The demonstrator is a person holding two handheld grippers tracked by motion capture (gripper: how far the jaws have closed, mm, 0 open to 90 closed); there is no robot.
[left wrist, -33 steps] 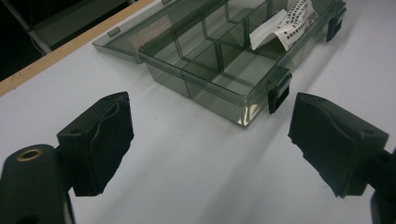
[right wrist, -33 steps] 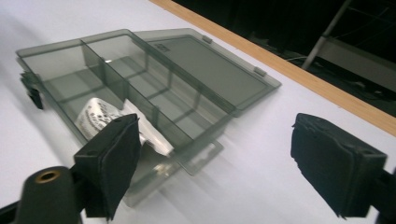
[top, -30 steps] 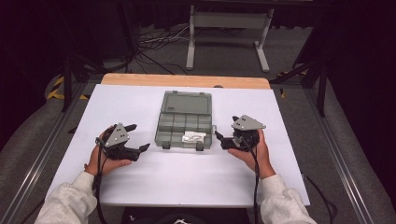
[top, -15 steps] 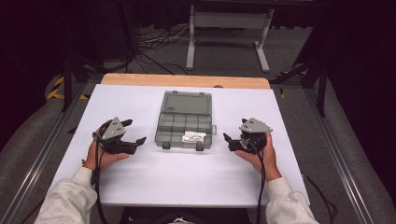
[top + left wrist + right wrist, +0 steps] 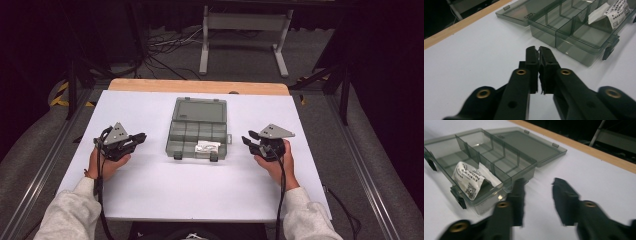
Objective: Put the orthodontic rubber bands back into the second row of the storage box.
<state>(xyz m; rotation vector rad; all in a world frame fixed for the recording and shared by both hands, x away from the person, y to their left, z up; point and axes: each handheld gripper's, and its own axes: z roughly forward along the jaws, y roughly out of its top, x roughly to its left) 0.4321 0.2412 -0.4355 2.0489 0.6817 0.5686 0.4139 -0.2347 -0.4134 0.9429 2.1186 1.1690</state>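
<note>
The organiser box point(image 5: 196, 135) sits a little far of the bench's middle, its lid point(image 5: 199, 108) thrown flat back toward the wooden far edge point(image 5: 200, 86), and the one thing in it is a small white printed packet point(image 5: 207, 146) slumped in the near right compartment, close to the two dark latches point(image 5: 194, 156) on the near wall. Over the last second I have drawn both hands outward, away from the box and toward the bench's side edges; my left tongs point(image 5: 139, 138) now rest well apart from its left wall with the jaws pressed together on nothing, and my right tongs point(image 5: 250, 138) lie near its right wall with the jaws apart and empty. I judge this a pause, with the packet in place and the lid not yet closed. The white bench top point(image 5: 210, 195) between me and the box is bare, so nothing blocks a reach; only the upright dividers point(image 5: 491, 160) crowd the packet.
</note>
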